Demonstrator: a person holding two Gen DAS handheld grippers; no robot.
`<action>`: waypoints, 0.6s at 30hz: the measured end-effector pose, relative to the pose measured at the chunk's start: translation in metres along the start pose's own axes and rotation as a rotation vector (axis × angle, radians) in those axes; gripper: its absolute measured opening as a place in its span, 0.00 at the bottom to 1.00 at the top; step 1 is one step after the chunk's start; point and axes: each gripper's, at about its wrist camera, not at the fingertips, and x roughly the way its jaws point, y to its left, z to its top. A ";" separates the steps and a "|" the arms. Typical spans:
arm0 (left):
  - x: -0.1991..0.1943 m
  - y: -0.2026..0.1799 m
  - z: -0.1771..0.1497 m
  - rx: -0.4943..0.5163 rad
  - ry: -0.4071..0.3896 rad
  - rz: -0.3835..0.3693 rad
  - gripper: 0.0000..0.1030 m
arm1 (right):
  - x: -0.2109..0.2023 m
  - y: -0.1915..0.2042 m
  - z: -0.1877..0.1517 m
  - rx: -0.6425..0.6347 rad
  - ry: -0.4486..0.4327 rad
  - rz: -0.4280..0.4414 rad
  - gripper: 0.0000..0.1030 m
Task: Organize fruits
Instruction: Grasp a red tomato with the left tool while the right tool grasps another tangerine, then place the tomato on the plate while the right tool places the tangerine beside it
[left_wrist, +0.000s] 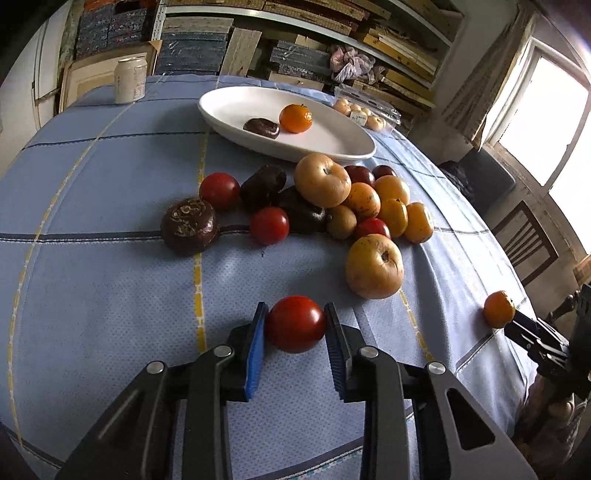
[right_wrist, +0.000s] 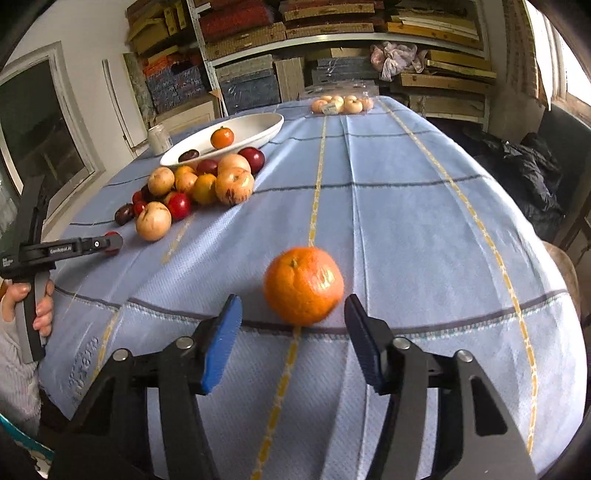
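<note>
My left gripper (left_wrist: 295, 309) is shut on a red tomato (left_wrist: 295, 324), both blue pads pressing its sides just over the blue tablecloth. In the right wrist view a lone orange (right_wrist: 303, 285) sits on the cloth between the fingers of my right gripper (right_wrist: 292, 300), with a gap on each side, so that gripper is open. A white oval plate (left_wrist: 229, 122) at the back holds one orange (left_wrist: 295, 118) and a dark fruit (left_wrist: 261, 128). In front of the plate lies a pile of apples, oranges, tomatoes and dark fruits (left_wrist: 332, 199).
A pale can (left_wrist: 130, 79) stands at the far left corner. A clear pack of pale fruit (left_wrist: 364, 112) lies behind the plate. Shelves of stacked boards fill the back wall. A dark chair (left_wrist: 528, 243) stands off the table's right edge.
</note>
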 end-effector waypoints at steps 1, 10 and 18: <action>0.000 0.000 0.000 0.002 -0.003 -0.001 0.30 | 0.001 0.001 0.002 -0.006 0.000 -0.013 0.55; -0.004 -0.004 -0.001 0.025 -0.021 0.003 0.29 | 0.024 0.005 0.009 -0.039 0.059 -0.082 0.46; -0.012 -0.011 -0.001 0.052 -0.049 0.023 0.29 | 0.025 0.010 0.021 -0.058 0.062 0.017 0.45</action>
